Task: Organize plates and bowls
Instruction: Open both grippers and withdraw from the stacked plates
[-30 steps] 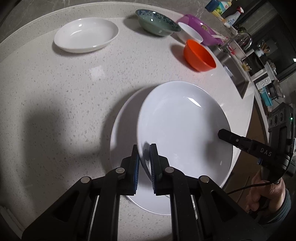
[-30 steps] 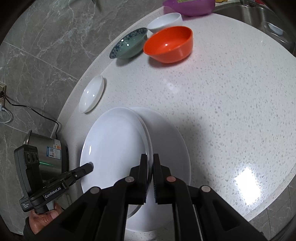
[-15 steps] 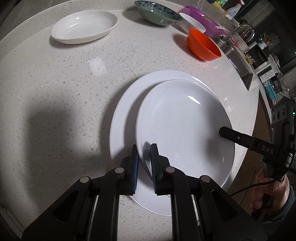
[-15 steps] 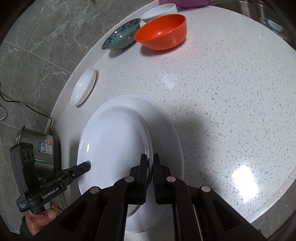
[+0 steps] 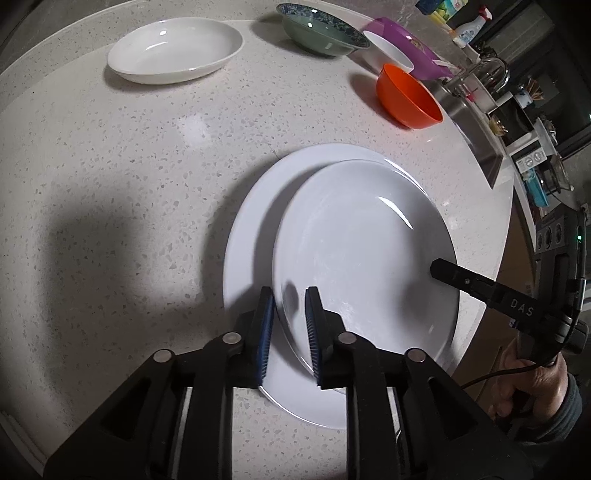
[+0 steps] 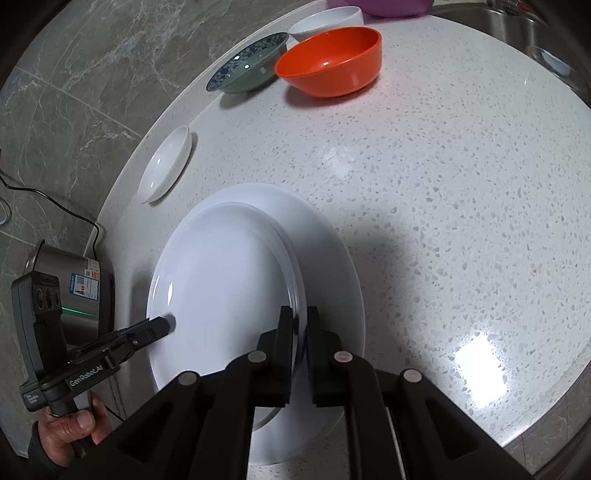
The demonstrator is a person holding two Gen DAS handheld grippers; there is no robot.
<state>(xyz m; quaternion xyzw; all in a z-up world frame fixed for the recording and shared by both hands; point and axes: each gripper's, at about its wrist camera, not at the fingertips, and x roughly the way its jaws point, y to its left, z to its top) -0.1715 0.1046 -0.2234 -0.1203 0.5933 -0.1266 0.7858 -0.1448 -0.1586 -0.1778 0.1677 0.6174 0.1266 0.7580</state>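
A white plate (image 5: 362, 243) lies on a larger white plate (image 5: 251, 236) on the speckled counter; both also show in the right wrist view, the upper plate (image 6: 221, 280) over the larger plate (image 6: 332, 266). My left gripper (image 5: 290, 314) straddles the upper plate's near rim with its jaws slightly apart, pads off the rim. My right gripper (image 6: 297, 325) is shut on the opposite rim and appears in the left wrist view (image 5: 439, 267). My left gripper appears in the right wrist view (image 6: 162, 325).
A shallow white dish (image 5: 173, 50), a green patterned bowl (image 5: 321, 31), a small white bowl (image 5: 388, 55), a purple bowl (image 5: 413, 51) and an orange bowl (image 5: 408, 98) stand at the back. A sink (image 5: 476, 122) is at the right edge. A steel pot (image 6: 70, 284) stands beyond the counter edge.
The upper plate came down onto the larger plate and sits more centred. My left gripper's jaws have opened a little off the rim. The right gripper still pinches its rim.
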